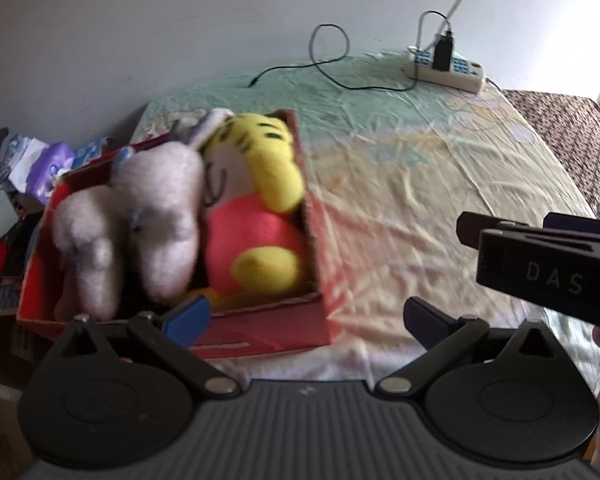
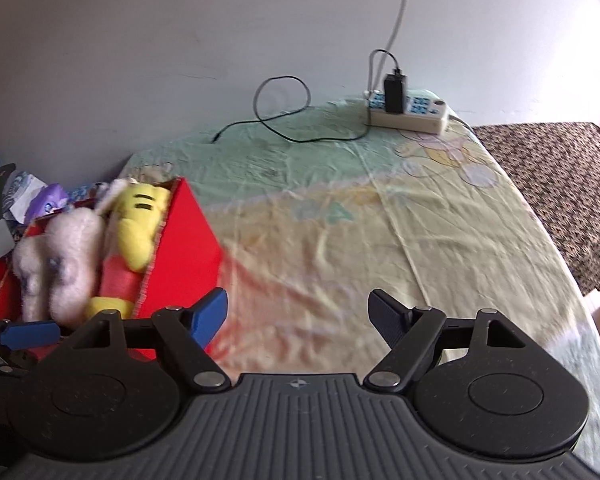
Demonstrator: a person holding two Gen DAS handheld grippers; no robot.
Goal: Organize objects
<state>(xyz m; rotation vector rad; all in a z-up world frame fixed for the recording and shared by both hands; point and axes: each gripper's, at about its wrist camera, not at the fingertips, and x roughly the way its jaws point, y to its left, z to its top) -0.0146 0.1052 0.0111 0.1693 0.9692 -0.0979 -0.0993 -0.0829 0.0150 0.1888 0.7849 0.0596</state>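
Observation:
A red cardboard box (image 1: 260, 328) sits on the left of a cloth-covered table. It holds a pale pink plush toy (image 1: 140, 220) and a yellow-and-red tiger plush (image 1: 256, 200), lying side by side. My left gripper (image 1: 306, 318) is open and empty, just in front of the box's near wall. In the right wrist view the box (image 2: 188, 248) and both plush toys, the pink one (image 2: 60, 268) and the tiger (image 2: 140, 220), are at the left. My right gripper (image 2: 298, 316) is open and empty over bare cloth right of the box.
A white power strip (image 2: 410, 114) with a black charger and a looping black cable (image 2: 284, 120) lies at the table's far edge by the wall. Clutter (image 1: 28, 168) is piled left of the box. A brown patterned surface (image 2: 560, 184) lies right of the table.

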